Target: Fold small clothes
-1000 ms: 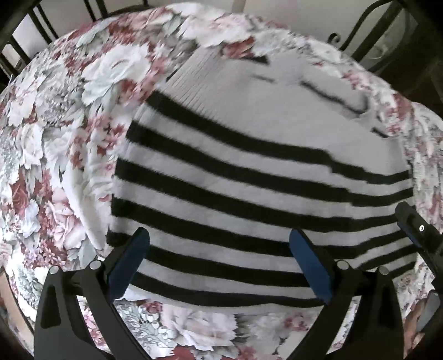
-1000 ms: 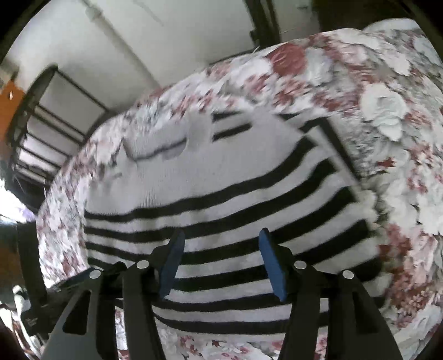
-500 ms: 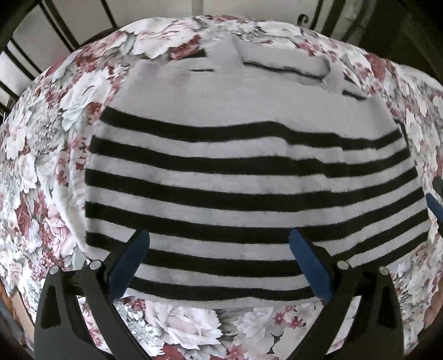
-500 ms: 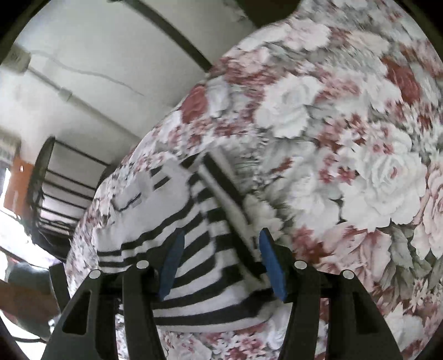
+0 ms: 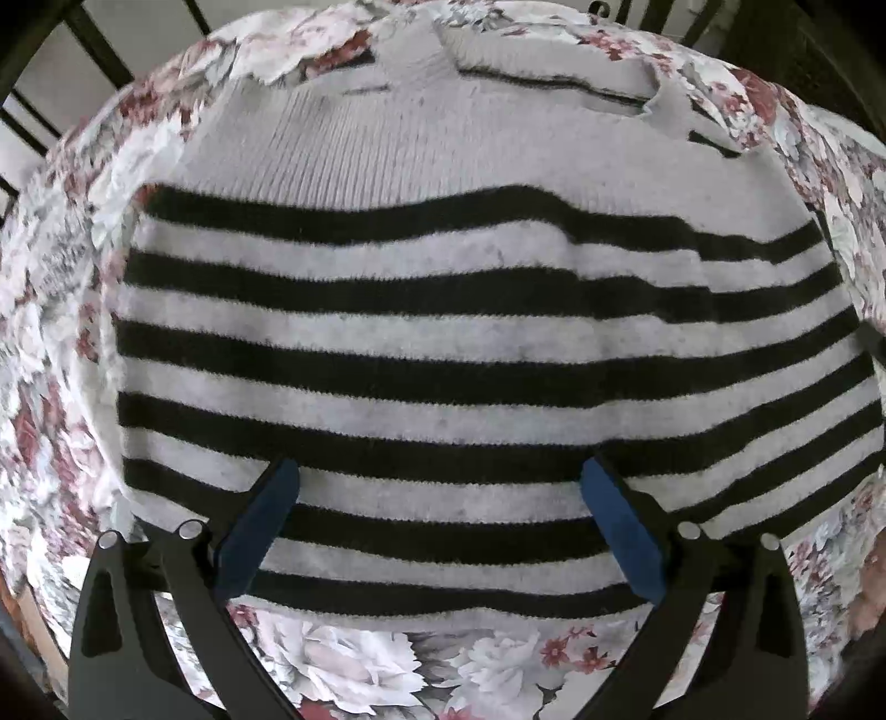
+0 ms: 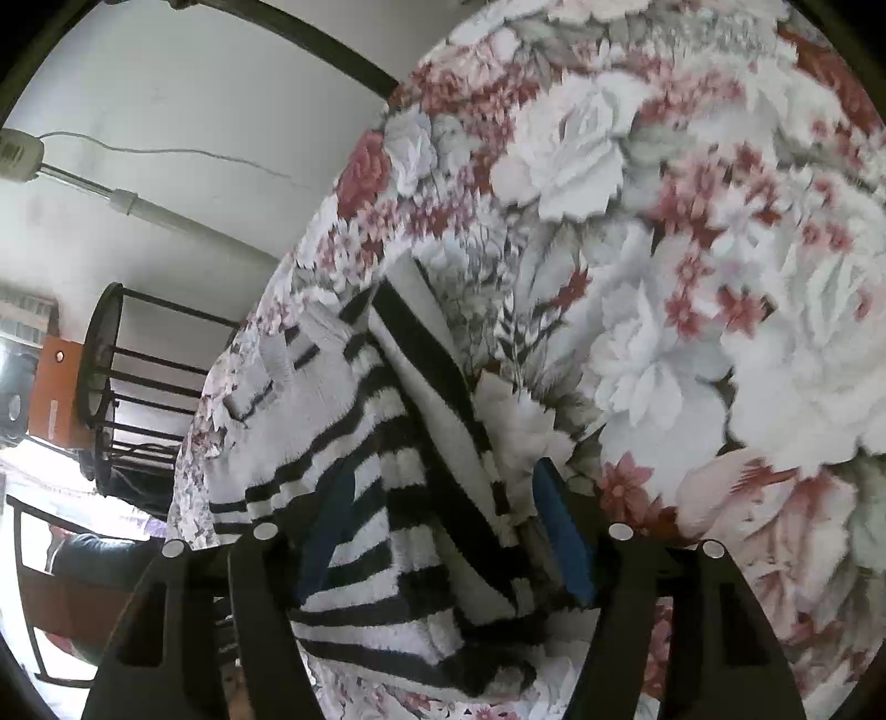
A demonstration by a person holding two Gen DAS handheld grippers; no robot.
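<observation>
Left wrist view: a white knit sweater (image 5: 470,310) with black stripes lies spread flat on a surface draped in a floral cloth (image 5: 354,659) of white and red roses. Its plain ribbed part and neckline lie at the far end; its striped hem is the near edge, with a strip of cloth showing below it. The left tool (image 5: 437,526) points straight down over the sweater's lower stripes, just inside the hem. Its blue-padded fingers (image 5: 257,523) stand wide apart, with flat knit between them and nothing gripped. Whether the tips touch the fabric cannot be told. Black metal bars (image 5: 94,50) show beyond the cloth's far edge, past the sweater's neckline.

Right wrist view: the sweater (image 6: 354,498) is seen from its side, where the edge is bunched and folded into a raised ridge of black and white stripes. The right tool (image 6: 443,531) tilts down over that ridge, its jaws having just been opening. They now stand fairly wide, with the folded edge between the blue pads (image 6: 565,531); the pads do not appear to press on it. The floral cloth (image 6: 692,277) fills the frame beyond the sweater on the right. To the sweater's left, past the edge of the cloth, stand a black metal chair (image 6: 127,387) and a white wall (image 6: 166,111) with a pipe and a thin cable.
</observation>
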